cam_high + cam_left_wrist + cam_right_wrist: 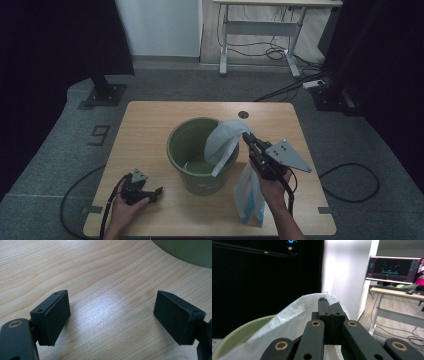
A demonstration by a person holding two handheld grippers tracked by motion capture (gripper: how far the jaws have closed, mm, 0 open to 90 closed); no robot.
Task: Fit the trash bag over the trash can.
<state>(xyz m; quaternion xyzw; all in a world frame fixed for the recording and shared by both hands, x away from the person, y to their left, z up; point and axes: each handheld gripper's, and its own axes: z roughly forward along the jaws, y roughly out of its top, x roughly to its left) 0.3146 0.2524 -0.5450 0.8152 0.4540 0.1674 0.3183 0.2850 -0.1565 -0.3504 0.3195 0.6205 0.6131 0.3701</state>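
Note:
A green bucket (190, 150) stands at the middle of the wooden table (150, 120). A thin white plastic bag (225, 140) hangs over the bucket's right rim and partly into it, and my right gripper (248, 137) is shut on the bag's top edge. In the right gripper view the jaws press together on the bag (294, 315), with the bucket rim (234, 340) at lower left. My left gripper (156, 194) rests low at the table's front left, open, with bare wood between its pads (57, 312). The bucket wall (190, 252) shows at upper right there.
A white and blue packet (250, 197) stands upright on the table to the right of the bucket, next to my right hand. A round cable hole (243, 115) sits near the table's far edge. Cables trail on the grey floor; a desk (397, 292) stands beyond.

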